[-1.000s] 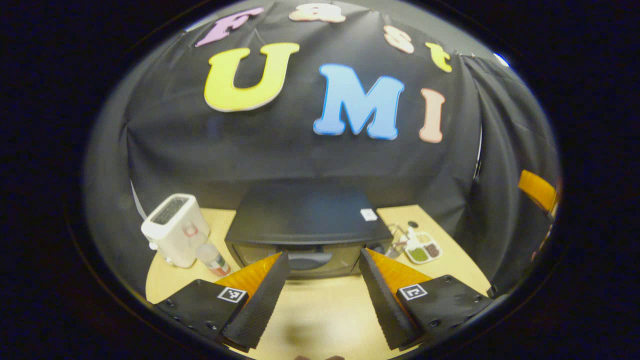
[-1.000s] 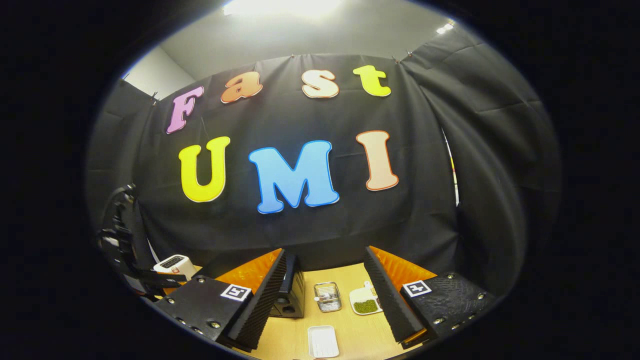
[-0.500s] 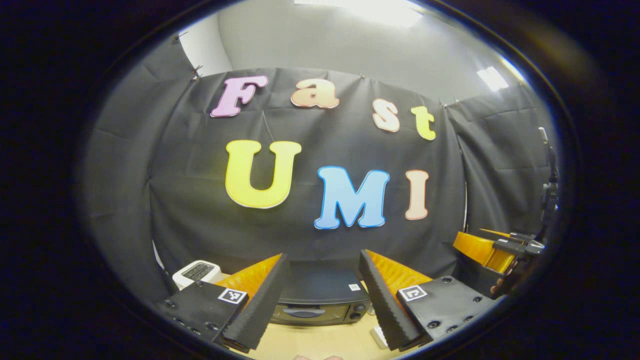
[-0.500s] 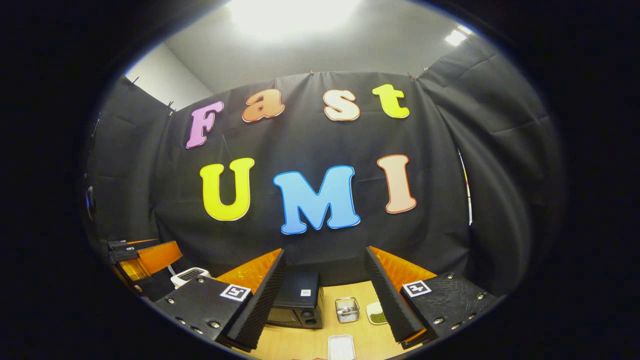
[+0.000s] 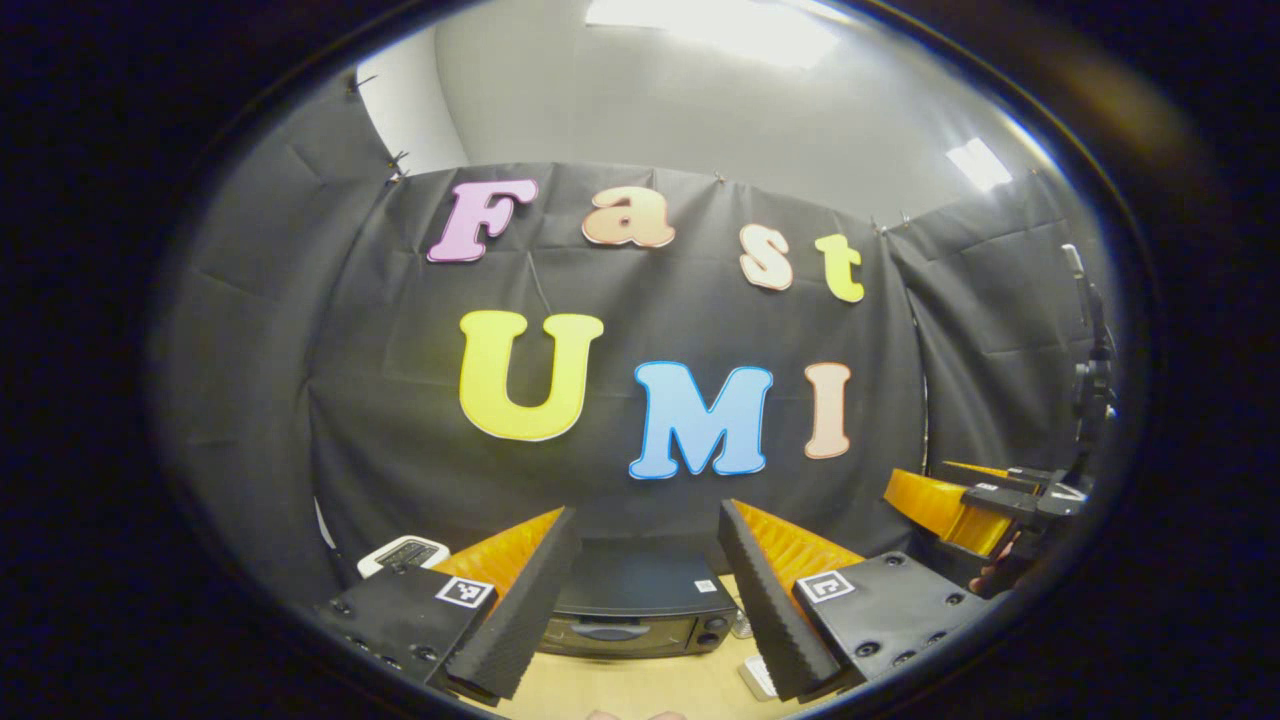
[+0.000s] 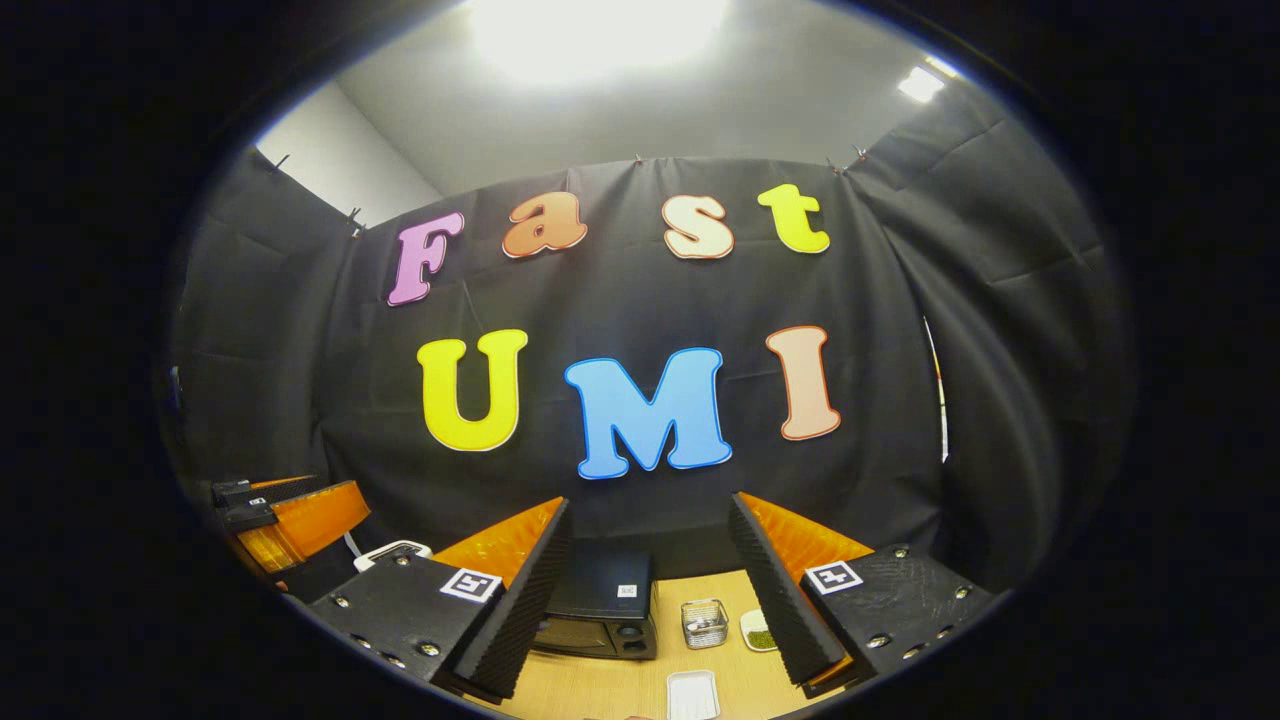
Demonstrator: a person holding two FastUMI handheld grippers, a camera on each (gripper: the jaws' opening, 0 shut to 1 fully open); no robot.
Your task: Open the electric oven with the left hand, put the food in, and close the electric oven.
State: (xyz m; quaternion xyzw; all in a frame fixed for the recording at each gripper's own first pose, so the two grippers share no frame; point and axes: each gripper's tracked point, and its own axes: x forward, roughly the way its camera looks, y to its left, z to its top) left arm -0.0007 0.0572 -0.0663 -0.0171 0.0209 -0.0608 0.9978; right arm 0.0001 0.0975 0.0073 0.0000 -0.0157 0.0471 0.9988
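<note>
Both tools are held high with fingers spread wide, gripping nothing: the left tool point(image 5: 640, 600) and the right tool point(image 6: 650, 600). The electric oven point(image 5: 640, 610), door closed, sits on the tabletop point(image 6: 620, 690) at 6 o'clock in both views.

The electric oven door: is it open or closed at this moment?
Closed. The electric oven shows its door flat against the front with the handle at the top, and the left gripper is open, away from it.
</note>
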